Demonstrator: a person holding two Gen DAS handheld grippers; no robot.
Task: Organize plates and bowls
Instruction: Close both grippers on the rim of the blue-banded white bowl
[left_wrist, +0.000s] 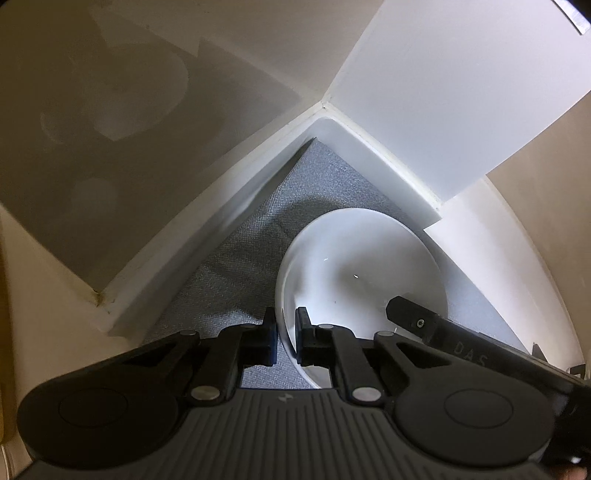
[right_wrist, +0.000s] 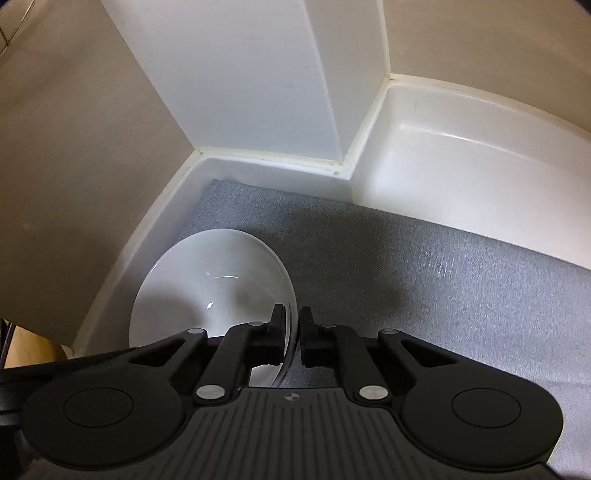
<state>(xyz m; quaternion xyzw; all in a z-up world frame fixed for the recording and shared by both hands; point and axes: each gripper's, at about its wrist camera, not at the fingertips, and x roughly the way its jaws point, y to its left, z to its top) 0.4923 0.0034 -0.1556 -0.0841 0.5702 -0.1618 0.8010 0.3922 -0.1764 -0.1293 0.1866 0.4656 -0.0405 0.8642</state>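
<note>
A white bowl (left_wrist: 362, 266) sits on a grey mat (left_wrist: 243, 254) in a white-walled corner. My left gripper (left_wrist: 285, 332) is shut on the bowl's near-left rim, one finger inside and one outside. In the right wrist view the same bowl (right_wrist: 214, 280) lies at the lower left on the mat (right_wrist: 406, 266). My right gripper (right_wrist: 291, 332) is shut on its right rim. The right gripper's finger (left_wrist: 413, 317) shows at the bowl's right edge in the left wrist view.
White walls with a raised white ledge (left_wrist: 236, 206) surround the mat's corner. A white pillar (right_wrist: 258, 81) juts out at the back, with a recessed white basin (right_wrist: 461, 162) to its right. The mat stretches to the right of the bowl.
</note>
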